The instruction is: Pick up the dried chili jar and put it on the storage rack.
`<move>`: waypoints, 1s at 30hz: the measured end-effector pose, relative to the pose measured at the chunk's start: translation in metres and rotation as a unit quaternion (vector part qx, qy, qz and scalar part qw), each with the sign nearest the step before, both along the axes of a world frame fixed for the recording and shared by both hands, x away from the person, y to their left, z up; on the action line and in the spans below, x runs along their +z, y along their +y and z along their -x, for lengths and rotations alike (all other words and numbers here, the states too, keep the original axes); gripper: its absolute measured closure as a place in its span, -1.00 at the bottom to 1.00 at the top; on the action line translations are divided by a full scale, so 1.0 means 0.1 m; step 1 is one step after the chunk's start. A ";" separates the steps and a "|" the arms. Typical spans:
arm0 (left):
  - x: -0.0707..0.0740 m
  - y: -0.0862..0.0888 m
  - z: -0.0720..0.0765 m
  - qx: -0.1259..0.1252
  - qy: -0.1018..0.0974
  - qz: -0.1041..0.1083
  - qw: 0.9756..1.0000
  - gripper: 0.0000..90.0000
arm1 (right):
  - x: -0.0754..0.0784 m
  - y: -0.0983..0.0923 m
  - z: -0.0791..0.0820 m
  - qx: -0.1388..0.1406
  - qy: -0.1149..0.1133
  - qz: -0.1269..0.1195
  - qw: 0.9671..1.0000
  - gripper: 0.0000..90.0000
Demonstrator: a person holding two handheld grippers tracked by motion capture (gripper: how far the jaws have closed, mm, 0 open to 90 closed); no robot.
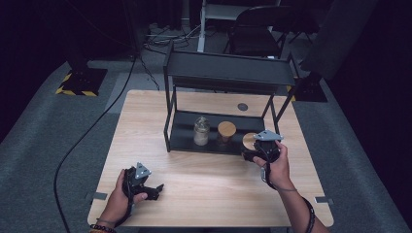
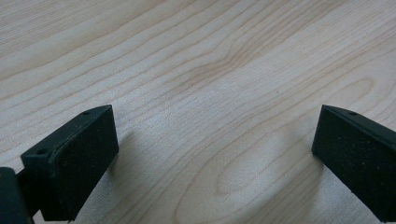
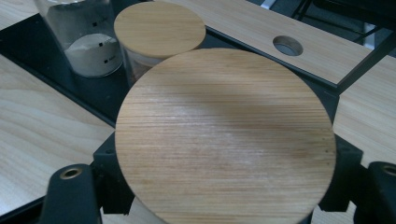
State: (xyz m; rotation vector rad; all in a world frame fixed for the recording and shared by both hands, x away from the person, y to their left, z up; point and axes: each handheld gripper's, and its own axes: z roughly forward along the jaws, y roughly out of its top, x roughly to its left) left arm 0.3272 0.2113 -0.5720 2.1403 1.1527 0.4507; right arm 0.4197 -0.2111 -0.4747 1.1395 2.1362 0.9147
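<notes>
1. Two jars standing on the bottom shelf [image 1: 184,138] of a black rack: a lidless glass jar [image 1: 201,131] with pale powder at the left, a jar with a wooden lid [image 1: 226,130] just beside it on the right.
2. Right gripper [image 1: 253,148] closed on a third jar by its sides, the round wooden lid [image 3: 224,135] seen from above between the jaws, held at the shelf's right front edge, near the lidded jar.
3. Left gripper [image 1: 154,190] low over the bare worktop [image 2: 210,70] at the front left, jaws spread wide, holding nothing, well apart from the rack.
</notes>
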 end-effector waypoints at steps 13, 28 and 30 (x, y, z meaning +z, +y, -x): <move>0.00 0.00 0.00 0.000 -0.001 -0.001 1.000 -1.00 | -0.03 0.08 -0.16 -0.012 0.007 -0.009 1.000 -0.44; 0.00 0.00 0.00 -0.003 0.000 -0.001 1.000 -1.00 | -0.13 0.13 -0.38 -0.034 0.010 -0.016 0.999 -0.44; 0.00 0.00 0.00 -0.003 0.000 -0.001 1.000 -1.00 | -0.14 0.14 -0.41 -0.038 0.011 -0.017 0.999 -0.44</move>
